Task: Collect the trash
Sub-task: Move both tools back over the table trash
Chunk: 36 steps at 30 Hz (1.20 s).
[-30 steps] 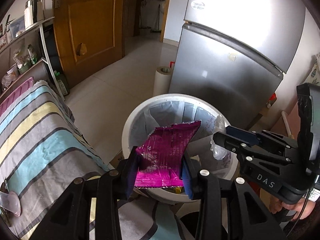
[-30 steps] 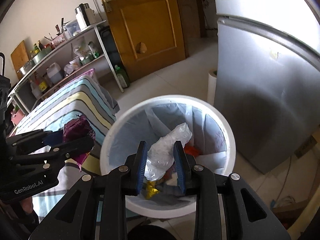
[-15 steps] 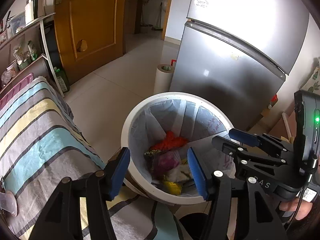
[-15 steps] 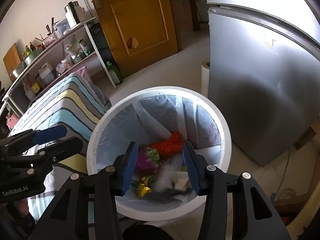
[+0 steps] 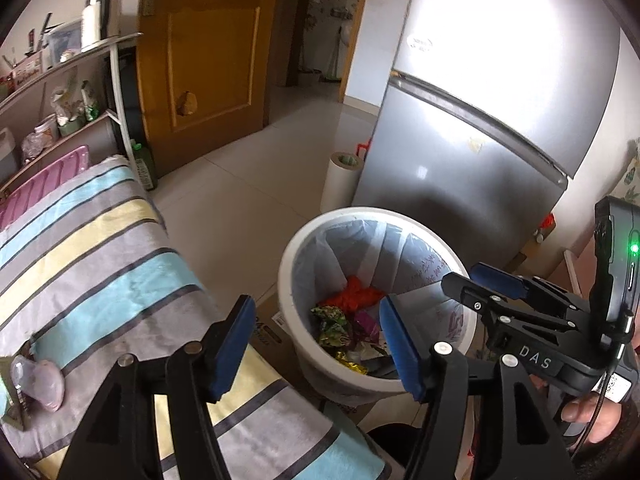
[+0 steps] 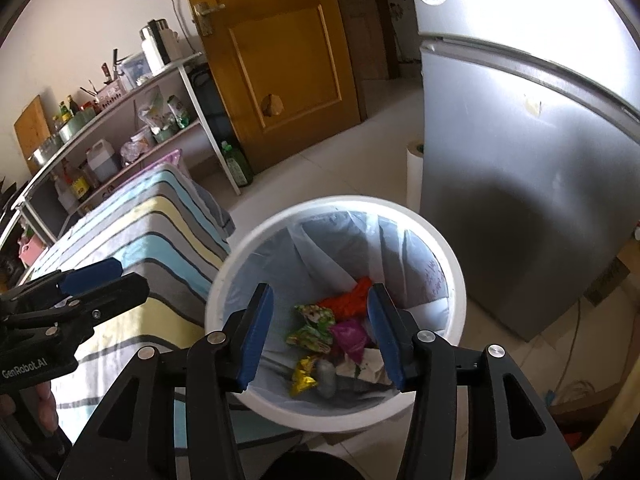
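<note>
Your left hand-held gripper [image 5: 316, 340] has its jaws spread, nothing between the blue pads; they have just been opening. Your right hand-held gripper [image 6: 320, 330] is the same: spread, empty, just been opening, hanging over the bin. Seen from the left wrist, the right gripper's body reads "DAS", with a green light lit on the device clipped to it; seen from the right wrist, the left one reads "GenRobot.AI". The white bin [image 6: 452, 276] is round, lined with a thin pale bag that has faint red print, too small to read. Trash sits at the bottom: a magenta wrapper [image 6: 350, 336], an orange-red crumpled piece [image 6: 346, 300], a green patterned wrapper [image 6: 312, 324], a gold foil wrapper [image 6: 302, 374], and some whitish scraps. Beside the bin on your left is the table under a striped cloth [image 5: 92, 264] in blue, grey and yellow bands; a clear plastic scrap [image 5: 38, 384] lies on it near the left edge. The grey fridge [image 5: 480, 152] stands behind the bin, with an oval sticker on its upper door, unreadable. A white roll [image 5: 340, 180] stands upright on the floor against the fridge. Pale tiled floor, an orange wooden door [image 6: 276, 60], and a metal shelf rack [image 6: 120, 120] with bottles and jars.
</note>
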Tool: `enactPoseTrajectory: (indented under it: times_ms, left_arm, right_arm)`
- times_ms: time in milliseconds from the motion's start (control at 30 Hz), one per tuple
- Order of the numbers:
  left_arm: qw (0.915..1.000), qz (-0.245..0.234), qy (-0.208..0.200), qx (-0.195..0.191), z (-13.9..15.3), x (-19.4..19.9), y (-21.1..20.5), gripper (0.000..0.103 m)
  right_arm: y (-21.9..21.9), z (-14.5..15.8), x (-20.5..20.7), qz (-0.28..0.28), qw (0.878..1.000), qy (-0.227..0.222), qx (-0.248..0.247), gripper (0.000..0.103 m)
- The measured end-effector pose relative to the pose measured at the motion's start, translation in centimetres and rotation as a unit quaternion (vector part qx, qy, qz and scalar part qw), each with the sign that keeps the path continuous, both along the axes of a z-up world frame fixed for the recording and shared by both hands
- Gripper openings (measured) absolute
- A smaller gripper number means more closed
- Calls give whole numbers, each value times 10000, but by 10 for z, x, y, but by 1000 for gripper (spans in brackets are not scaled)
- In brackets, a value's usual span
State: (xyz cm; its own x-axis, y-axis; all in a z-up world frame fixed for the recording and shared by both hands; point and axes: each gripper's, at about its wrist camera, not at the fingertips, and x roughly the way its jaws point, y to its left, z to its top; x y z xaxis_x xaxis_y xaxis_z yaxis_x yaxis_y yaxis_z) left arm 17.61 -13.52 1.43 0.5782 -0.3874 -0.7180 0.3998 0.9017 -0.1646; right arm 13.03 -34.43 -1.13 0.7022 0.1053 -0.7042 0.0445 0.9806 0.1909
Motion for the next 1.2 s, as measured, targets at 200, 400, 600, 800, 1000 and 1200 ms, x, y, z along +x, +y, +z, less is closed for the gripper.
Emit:
enactPoseTrajectory:
  times_ms: [200,400,600,800,1000,1200]
  left_arm:
    - [9993,323,-157,-57,10,-15,38,68]
    - [9965,791,-256,-47,14,-27,87,69]
    - [9900,1366,-335,-85,17,-38,145,69]
    - [9804,1938,-339,-70,15,-48,199,69]
    - [9697,2427,-251,-72,7,-57,247,70]
    - [9611,2755,-168,-106,0,-64,285,70]
  right_arm:
    - [26,13,-8,225,9994,-244,50,51]
    - [64,19,-8,599,9973,-385,152,53]
    - [107,21,-4,1035,9936,-424,173,54]
    - [150,20,4,1486,9879,-411,167,54]
    - [195,16,10,1933,9804,-342,160,55]
    - [245,9,16,2568,9661,-236,79,55]
